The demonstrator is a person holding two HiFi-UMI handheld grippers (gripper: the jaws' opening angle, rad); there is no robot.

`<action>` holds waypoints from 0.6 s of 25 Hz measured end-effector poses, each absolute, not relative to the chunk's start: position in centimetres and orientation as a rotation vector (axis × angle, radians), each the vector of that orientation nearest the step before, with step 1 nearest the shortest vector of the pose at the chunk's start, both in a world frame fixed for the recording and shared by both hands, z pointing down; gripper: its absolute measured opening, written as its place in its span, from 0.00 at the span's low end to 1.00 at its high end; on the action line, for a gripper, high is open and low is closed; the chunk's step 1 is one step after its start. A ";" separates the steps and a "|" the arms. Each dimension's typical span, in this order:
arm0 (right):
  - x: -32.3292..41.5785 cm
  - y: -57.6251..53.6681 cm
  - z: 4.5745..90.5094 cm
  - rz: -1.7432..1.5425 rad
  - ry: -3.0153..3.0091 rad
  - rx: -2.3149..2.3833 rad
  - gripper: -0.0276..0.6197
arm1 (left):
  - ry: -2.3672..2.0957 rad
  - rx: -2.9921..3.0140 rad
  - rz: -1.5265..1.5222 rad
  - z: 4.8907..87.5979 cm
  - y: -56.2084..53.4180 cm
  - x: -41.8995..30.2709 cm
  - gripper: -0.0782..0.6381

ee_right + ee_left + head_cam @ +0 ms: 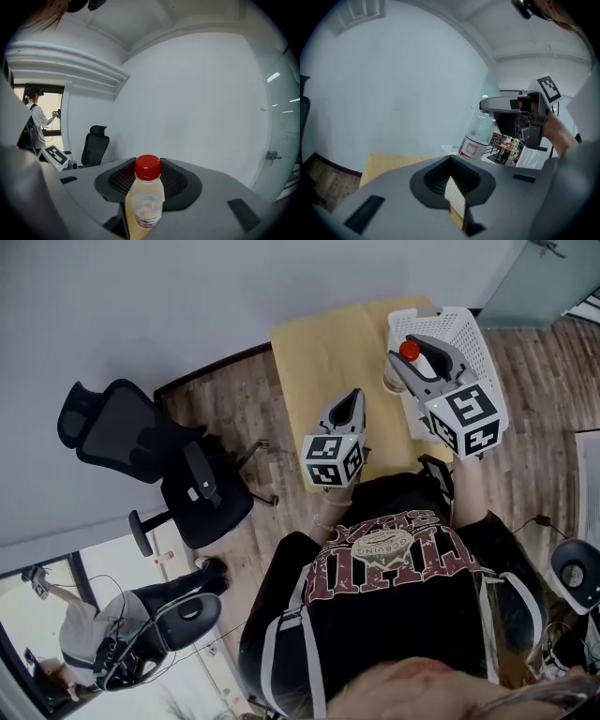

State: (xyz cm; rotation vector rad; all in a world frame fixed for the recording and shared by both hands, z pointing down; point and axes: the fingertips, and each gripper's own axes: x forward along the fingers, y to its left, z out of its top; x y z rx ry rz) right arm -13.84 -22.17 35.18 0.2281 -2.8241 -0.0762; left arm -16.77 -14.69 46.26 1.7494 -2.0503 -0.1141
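Even, bright indoor light; gripper views fisheye-warped, dark-vignetted corners; near surfaces soft-focused.

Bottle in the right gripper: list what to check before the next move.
1. Grip: bottle clamped in the right gripper: ok.
2. Red cap on the bottle: ok.
3. Bottle roughly upright: ok.
4. Left gripper shut, holding nothing, apart from the bottle: ok.
5. Room in the white basket under the right gripper: cannot tell, the gripper hides part of it.
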 end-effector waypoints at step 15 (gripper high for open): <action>-18.0 -20.4 41.4 -0.016 -2.732 0.065 0.30 | -2.129 1.630 -0.124 46.8 -12.1 -19.4 0.18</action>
